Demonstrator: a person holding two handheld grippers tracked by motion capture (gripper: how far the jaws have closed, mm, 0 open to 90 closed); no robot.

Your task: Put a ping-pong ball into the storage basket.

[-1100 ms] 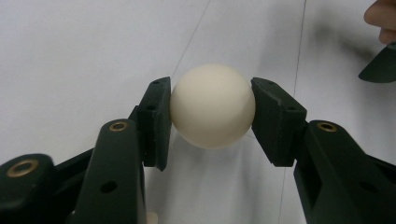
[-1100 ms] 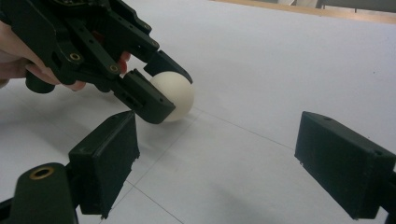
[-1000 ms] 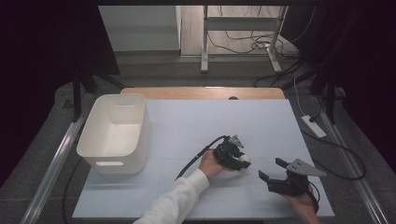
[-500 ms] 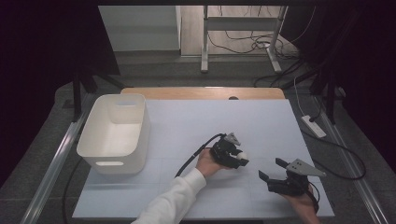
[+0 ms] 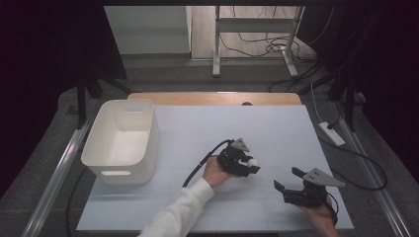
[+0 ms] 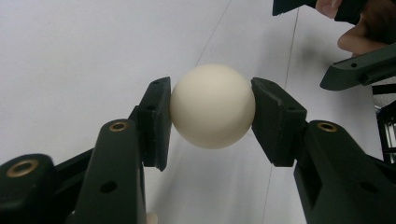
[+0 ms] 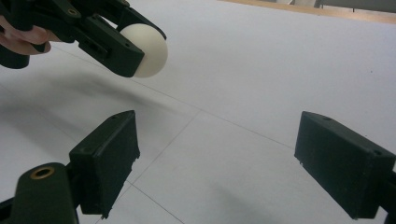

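Observation:
A cream-white ball (image 6: 212, 106) sits clamped between both black pads of my left gripper (image 6: 211, 119), held a little above the white table sheet. From above, that left gripper (image 5: 251, 164) hovers over the middle of the sheet with the ball (image 5: 253, 162) at its tip. My right gripper (image 5: 290, 180) rests near the front right of the sheet, jaws wide apart with nothing between them. The right gripper view shows its own open jaws (image 7: 215, 158) and, up left, the ball (image 7: 147, 44) in the other gripper.
A white plastic bin (image 5: 122, 140) stands at the left side of the sheet (image 5: 207, 128). Black cable (image 5: 200, 165) trails from the left gripper toward the front. A power strip (image 5: 332, 133) lies on the floor off the right edge.
The left gripper has drifted slightly left and up with the ball clamped in it. The right gripper has stayed put.

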